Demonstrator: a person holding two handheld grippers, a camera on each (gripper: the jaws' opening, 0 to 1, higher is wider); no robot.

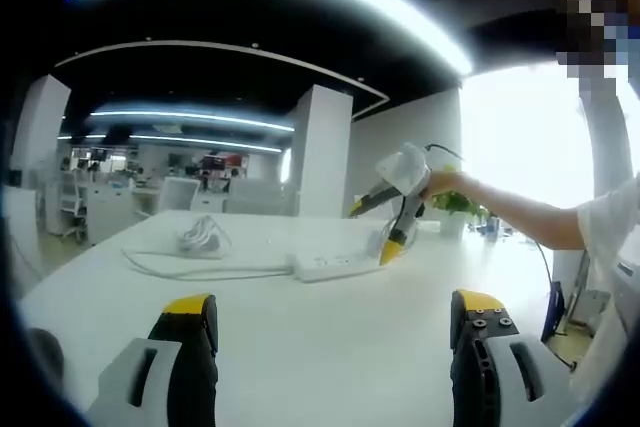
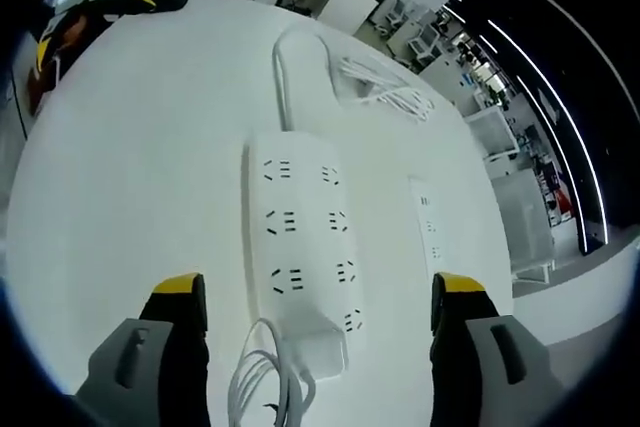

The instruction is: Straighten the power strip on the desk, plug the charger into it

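A white power strip with two rows of sockets lies lengthwise on the white desk, between the wide-apart jaws of my open right gripper, which hovers above it. A white charger block rests on the strip's near end; I cannot tell if it is plugged in. Its thin white cable loops beside it. The strip's own cord runs away to a loose coil. From the left gripper view, the strip lies ahead of my open, empty left gripper, with the hand-held right gripper over it.
A narrow white socket panel lies to the right of the strip. The left gripper shows at the desk's far-left edge. A person's arm reaches in from the right. The cord coil sits at the left. Office desks and chairs stand behind.
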